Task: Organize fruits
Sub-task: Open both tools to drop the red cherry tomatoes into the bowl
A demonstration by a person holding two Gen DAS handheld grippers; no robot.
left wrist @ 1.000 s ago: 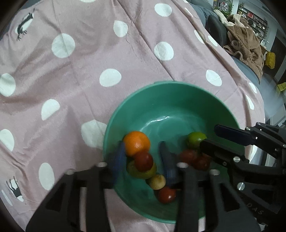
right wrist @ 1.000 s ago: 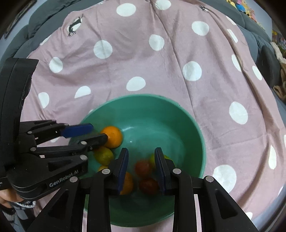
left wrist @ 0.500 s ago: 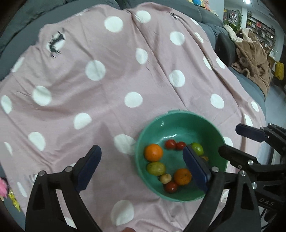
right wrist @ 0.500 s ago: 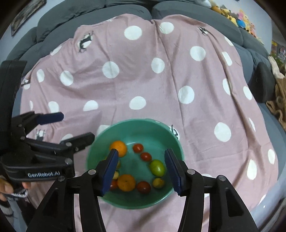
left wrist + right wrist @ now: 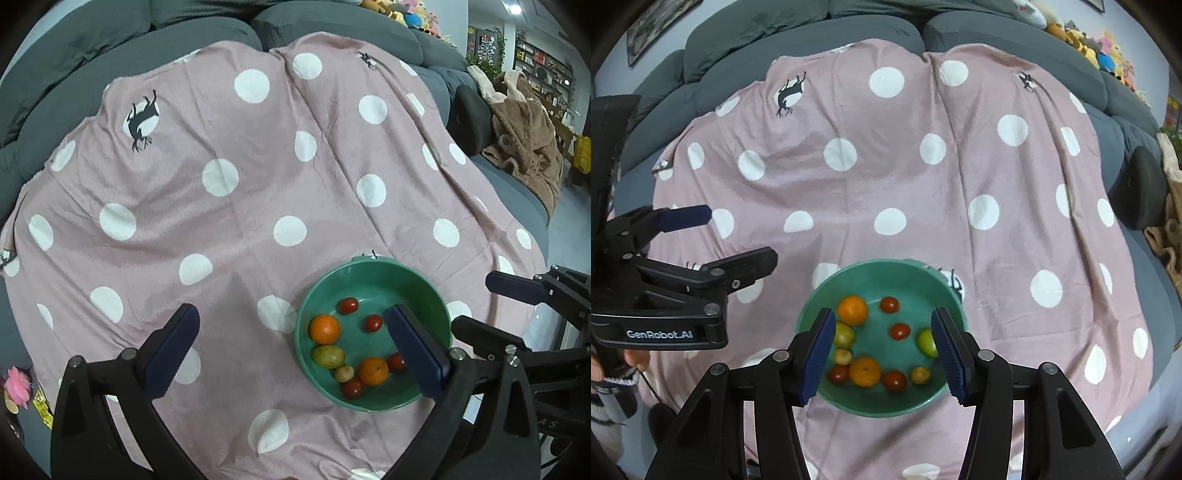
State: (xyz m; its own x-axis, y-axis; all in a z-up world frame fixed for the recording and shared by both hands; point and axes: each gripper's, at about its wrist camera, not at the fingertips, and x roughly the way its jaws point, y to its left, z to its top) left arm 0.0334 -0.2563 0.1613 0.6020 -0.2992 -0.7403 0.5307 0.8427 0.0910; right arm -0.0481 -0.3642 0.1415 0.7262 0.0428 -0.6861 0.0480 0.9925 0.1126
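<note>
nine fruits sat in the bowl, which rested on the cloth near its front edge. right wrist view: one orange lay at the back left and a second orange at the front. four tomatoes were counted: back, middle, front left, front right. a green fruit sat at the right side, partly behind a finger. a yellow-green fruit sat at the left, just in front of the first orange. a small yellow fruit lay front right, and a small pale one between the yellow-green fruit and the front-left tomato; that made ten, count corrected.

left wrist view: bowl sat low and right of centre, most of the same fruits visible, second orange touching a tomato.

right gripper hung above the bowl, fingers spread wide, nothing between them. left gripper was held above the cloth beside the bowl, fingers spread very wide, nothing held; its right finger overlapped the bowl in view.

cloth was pink with white dots, draped over a grey sofa. brown robe lay at the far right; plush toys lined the sofa back.
</note>
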